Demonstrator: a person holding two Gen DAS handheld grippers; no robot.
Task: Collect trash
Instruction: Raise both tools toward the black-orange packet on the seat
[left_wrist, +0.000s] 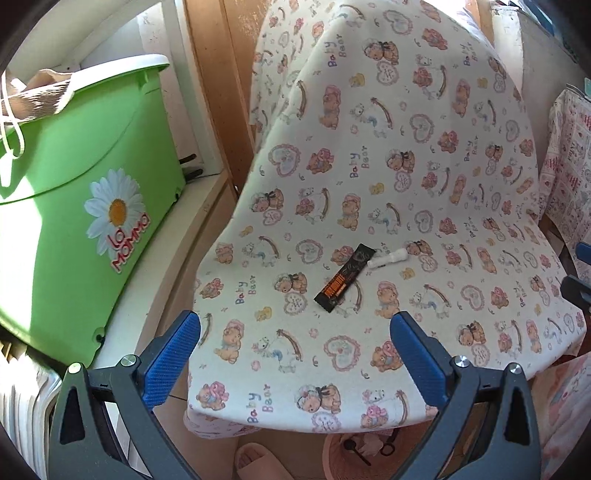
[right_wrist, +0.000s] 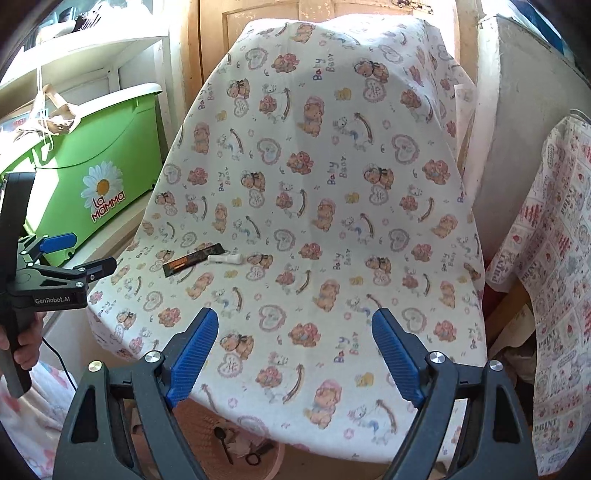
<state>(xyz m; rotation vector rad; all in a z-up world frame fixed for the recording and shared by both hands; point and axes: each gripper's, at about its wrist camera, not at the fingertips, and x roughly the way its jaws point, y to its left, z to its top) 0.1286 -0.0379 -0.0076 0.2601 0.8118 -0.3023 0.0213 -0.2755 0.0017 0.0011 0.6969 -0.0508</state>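
Holding a black spoon (right_wrist: 221, 439) and scraps, a pink basket (right_wrist: 207, 428) is seen near, under the table (right_wrist: 314, 369). A black-orange wrapper (left_wrist: 345, 277) and white tube (left_wrist: 388, 258) are laid flat, touching. Both claws, left (left_wrist: 295, 354) and right (right_wrist: 294, 354), are spread wide, empty.

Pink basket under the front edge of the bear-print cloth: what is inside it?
In the pink basket, a black spoon, a black ring and some pale scraps show. The bear-print cloth covers the rest.
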